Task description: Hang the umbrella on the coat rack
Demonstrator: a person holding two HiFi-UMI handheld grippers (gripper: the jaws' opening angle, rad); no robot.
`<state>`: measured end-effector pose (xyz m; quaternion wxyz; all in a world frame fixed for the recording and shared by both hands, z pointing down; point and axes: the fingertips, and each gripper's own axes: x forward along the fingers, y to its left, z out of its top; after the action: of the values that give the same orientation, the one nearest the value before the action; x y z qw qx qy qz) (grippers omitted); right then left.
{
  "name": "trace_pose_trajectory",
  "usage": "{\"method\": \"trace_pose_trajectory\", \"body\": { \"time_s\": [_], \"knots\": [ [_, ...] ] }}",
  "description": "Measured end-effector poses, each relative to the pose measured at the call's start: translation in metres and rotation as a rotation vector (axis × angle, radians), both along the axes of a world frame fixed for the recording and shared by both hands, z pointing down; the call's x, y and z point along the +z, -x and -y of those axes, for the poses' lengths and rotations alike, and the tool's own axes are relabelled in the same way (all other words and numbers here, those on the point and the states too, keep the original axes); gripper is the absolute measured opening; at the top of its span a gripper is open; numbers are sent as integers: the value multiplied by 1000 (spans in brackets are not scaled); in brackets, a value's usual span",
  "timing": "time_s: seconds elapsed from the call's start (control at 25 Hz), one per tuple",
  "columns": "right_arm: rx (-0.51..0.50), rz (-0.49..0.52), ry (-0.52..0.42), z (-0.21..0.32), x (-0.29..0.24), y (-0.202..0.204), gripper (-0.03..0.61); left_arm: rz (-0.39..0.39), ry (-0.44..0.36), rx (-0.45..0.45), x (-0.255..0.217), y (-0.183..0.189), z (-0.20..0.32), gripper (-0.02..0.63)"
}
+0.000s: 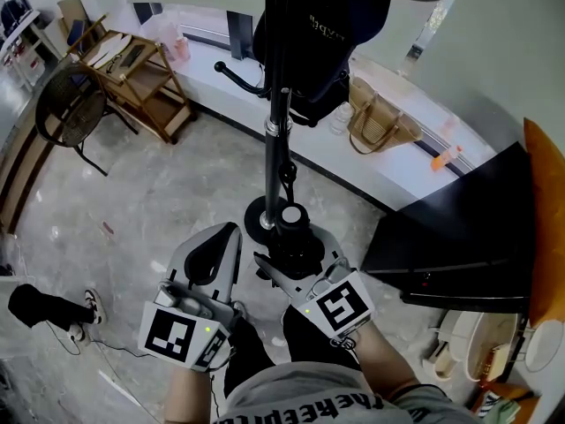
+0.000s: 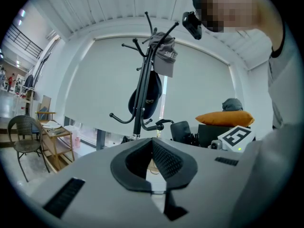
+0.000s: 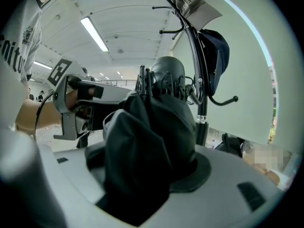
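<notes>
Right gripper (image 1: 297, 265) is clamping the folded black fabric umbrella (image 3: 156, 122), held just near the black metal coat rack's (image 1: 277, 122) pole. Left gripper (image 2: 153, 146), just left, is pressed together and empty.

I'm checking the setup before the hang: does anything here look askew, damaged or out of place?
Nothing is spilled or broken. The coat rack stands upright with a cap and a dark bag hung on it. Only the umbrella looks untidy: its fabric bunches loosely in the right gripper.
</notes>
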<state>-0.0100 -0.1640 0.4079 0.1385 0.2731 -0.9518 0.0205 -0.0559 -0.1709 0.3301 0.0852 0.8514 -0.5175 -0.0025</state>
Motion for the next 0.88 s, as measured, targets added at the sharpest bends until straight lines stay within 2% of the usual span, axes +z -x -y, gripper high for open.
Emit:
{"method": "trace_pose_trajectory", "body": {
  "time_s": [0.88],
  "knots": [
    [21, -18, 56, 4, 28, -8, 281, 7, 17, 8, 6, -7, 8, 15]
  ]
}}
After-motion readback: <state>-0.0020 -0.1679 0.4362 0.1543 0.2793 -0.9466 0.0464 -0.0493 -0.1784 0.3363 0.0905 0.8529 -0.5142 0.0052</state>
